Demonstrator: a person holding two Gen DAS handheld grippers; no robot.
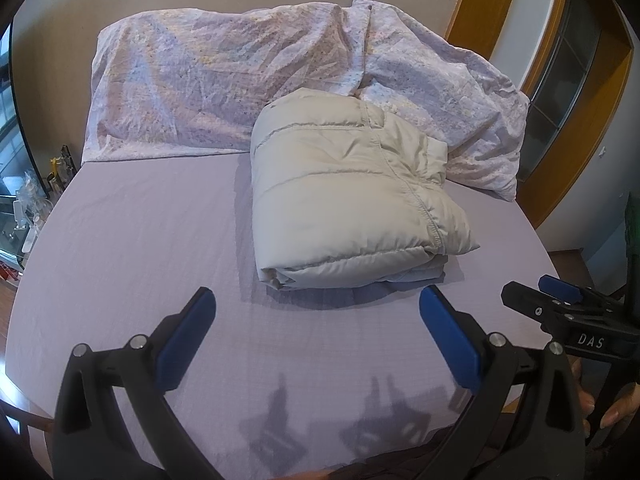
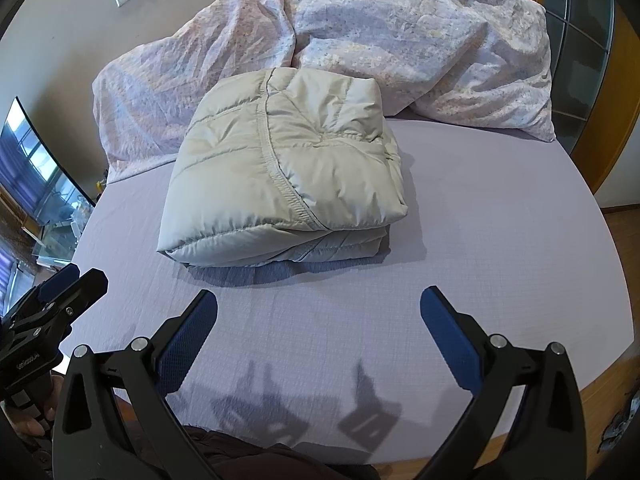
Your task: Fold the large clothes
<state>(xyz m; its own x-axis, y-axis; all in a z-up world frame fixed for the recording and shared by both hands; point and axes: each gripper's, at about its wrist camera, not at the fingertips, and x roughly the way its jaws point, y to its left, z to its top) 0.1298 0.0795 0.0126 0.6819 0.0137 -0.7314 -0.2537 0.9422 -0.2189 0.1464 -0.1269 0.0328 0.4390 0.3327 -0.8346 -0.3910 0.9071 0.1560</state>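
A beige padded jacket lies folded into a thick square bundle on the lilac bed sheet; it also shows in the right wrist view. My left gripper is open and empty, held above the sheet just short of the bundle's near edge. My right gripper is open and empty, also above the sheet in front of the bundle. The right gripper shows at the right edge of the left wrist view; the left gripper shows at the left edge of the right wrist view.
A crumpled floral duvet lies across the far side of the bed, touching the bundle's far edge. A wood-framed door stands at the right. A TV and glass stand are at the left. The bed's near wooden edge shows.
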